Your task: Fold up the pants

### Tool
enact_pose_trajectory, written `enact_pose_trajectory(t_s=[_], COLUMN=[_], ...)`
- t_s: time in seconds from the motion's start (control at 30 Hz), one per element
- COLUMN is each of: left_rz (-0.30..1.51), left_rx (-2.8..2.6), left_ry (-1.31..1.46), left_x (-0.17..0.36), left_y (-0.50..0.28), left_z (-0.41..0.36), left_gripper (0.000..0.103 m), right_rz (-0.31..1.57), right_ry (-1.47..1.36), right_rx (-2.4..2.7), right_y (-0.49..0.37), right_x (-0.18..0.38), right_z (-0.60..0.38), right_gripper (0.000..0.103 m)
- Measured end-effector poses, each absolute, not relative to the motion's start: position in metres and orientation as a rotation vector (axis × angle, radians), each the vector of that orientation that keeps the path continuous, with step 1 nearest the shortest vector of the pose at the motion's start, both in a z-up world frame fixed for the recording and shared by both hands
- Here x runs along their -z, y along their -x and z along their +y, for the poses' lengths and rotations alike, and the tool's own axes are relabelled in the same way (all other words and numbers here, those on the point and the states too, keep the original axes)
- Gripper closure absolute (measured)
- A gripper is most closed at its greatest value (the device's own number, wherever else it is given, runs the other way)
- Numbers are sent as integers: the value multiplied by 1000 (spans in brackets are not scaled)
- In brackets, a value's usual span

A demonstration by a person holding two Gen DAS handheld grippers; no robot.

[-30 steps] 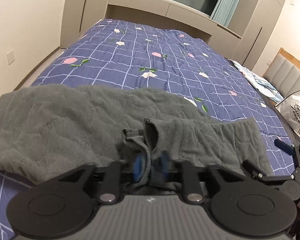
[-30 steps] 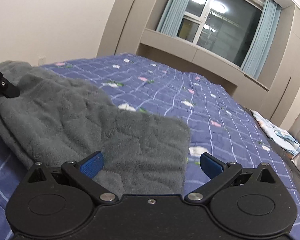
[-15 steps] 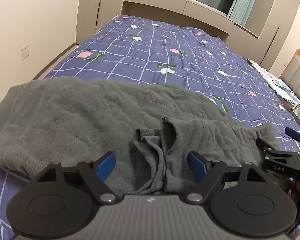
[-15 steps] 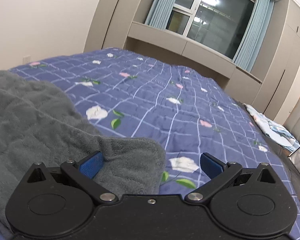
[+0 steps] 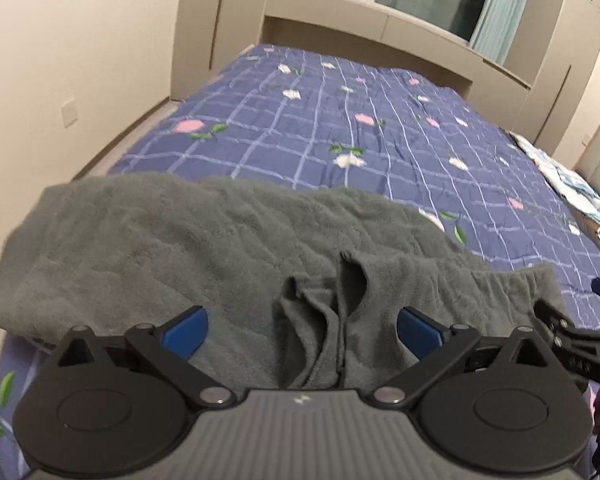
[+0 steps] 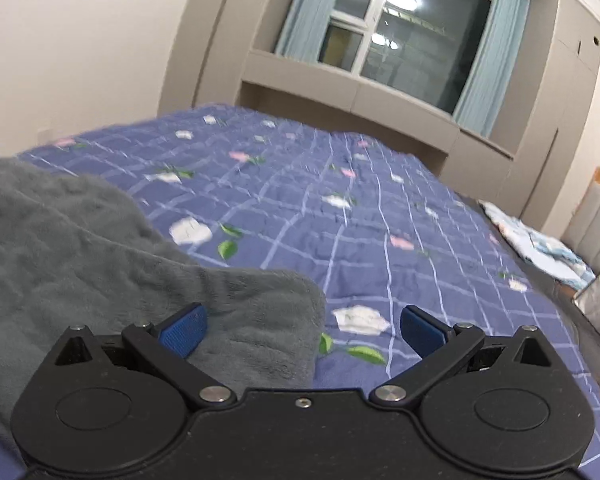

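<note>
While left gripper opens over grey pants, right gripper released.

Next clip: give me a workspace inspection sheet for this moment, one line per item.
Surface: bed under a blue checked floral quilt.
Job's things: grey fleece pants spread flat, bunched cloth near the left gripper.
Clutter: light blue patterned cloth at the bed's far right edge.
Grippers: left gripper opening, pads off the cloth; right gripper open over the pants' corner.
Cables: nothing seen.
Surroundings: window with light blue curtains, beige cabinets.
</note>
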State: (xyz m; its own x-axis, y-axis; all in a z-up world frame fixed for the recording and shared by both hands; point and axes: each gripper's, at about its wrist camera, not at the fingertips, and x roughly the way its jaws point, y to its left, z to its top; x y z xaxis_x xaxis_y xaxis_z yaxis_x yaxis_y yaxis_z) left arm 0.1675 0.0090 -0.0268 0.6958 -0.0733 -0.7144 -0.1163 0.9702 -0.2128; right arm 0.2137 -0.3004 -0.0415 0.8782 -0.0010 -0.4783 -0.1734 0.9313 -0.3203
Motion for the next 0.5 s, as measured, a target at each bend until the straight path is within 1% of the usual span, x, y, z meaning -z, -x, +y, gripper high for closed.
enact_pose_trajectory(t_s=[0.13,0.27,0.37,0.5], left_rz=[763,746,733,742], left_rx=[-90,-202,-274,-326], left_ry=[259,186,151,165], left_x=[7,-9,-12,-7], left_y=[-155,-140,-125,-108], left_z=[24,40,58,85], left_gripper=[0,0,0,0], right_rz=[452,410,400,401], right_ry=[344,312,298,348], right_rx=[-157,-244,-311,-370], right_y=[-195,-180,-173,-169], right_x=[29,20,22,29], right_z=[-287,-262,-235,-196], right_gripper=[0,0,0,0])
